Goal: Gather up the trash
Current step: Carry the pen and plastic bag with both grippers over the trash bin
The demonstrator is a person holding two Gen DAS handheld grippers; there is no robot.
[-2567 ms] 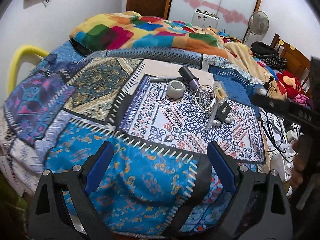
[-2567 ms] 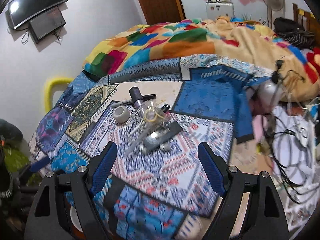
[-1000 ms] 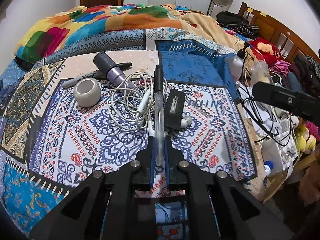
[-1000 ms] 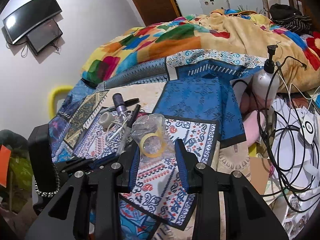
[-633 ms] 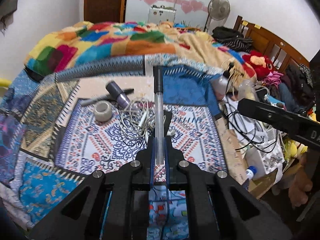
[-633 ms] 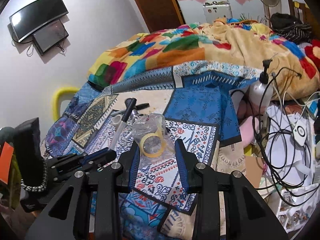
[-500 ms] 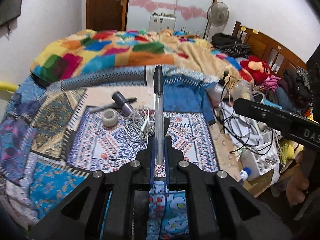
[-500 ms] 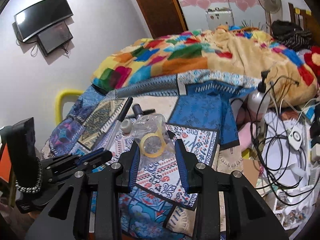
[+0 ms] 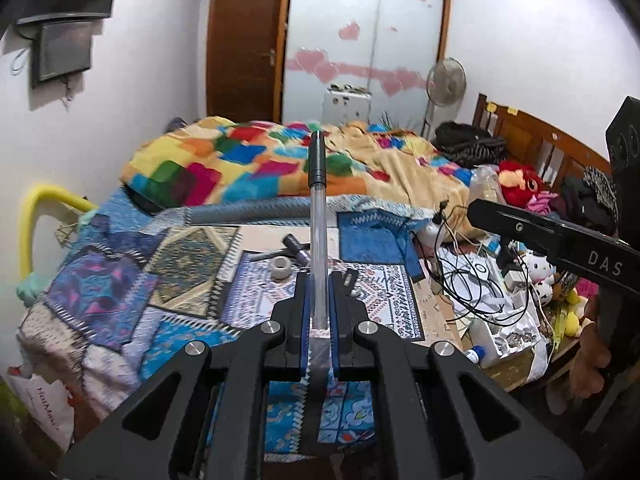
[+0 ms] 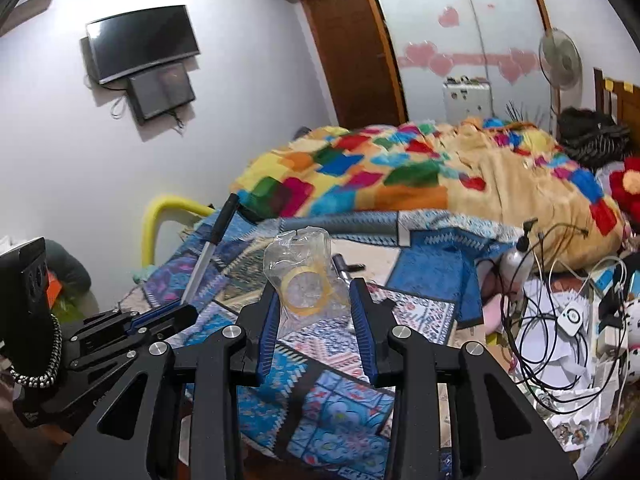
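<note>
Because both pieces are headed for disposal, we hold them lifted above the bed (image 9: 120, 280): our left gripper (image 9: 320, 300) is clamped on a clear pen (image 9: 319, 240) (cap pointing away), while our right gripper (image 10: 316, 316) pinches a plastic bag (image 10: 300, 268) containing a tape ring (image 10: 306, 290).

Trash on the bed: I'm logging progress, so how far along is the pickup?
Done: two pieces are lifted clear of the bed. In hand: the left gripper clamps a clear pen; the right gripper holds a plastic bag. Left: the tape roll lies on the bedspread; no bin is visible.
</note>
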